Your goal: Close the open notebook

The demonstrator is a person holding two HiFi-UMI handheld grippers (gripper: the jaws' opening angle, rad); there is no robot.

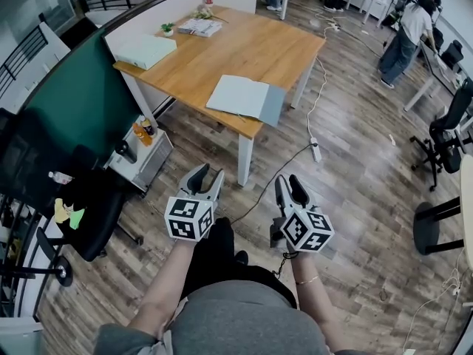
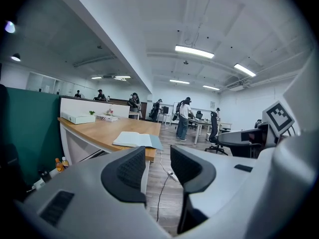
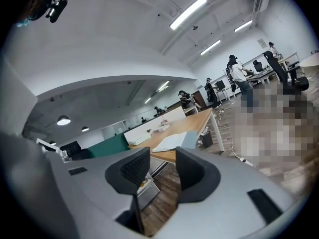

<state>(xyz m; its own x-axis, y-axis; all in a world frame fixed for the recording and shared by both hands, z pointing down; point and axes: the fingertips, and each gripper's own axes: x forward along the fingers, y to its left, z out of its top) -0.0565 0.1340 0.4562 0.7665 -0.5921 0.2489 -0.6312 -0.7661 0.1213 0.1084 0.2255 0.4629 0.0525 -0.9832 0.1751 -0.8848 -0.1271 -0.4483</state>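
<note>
The open notebook (image 1: 247, 98) lies flat near the front edge of the wooden table (image 1: 244, 46), pale pages up, with a grey-blue cover at its right side. I also see the notebook (image 2: 135, 140) in the left gripper view and the notebook (image 3: 174, 141) in the right gripper view, far ahead of the jaws. My left gripper (image 1: 205, 176) and right gripper (image 1: 290, 187) hover side by side over the floor, well short of the table. The left gripper (image 2: 158, 166) and the right gripper (image 3: 162, 171) both stand open with nothing between their jaws.
A white box (image 1: 146, 51), a stack of books (image 1: 199, 26) and a small plant (image 1: 168, 29) sit at the table's far side. A low cabinet with bottles (image 1: 140, 154) and a black chair (image 1: 92, 205) stand to the left. A power strip (image 1: 315, 150) lies on the floor.
</note>
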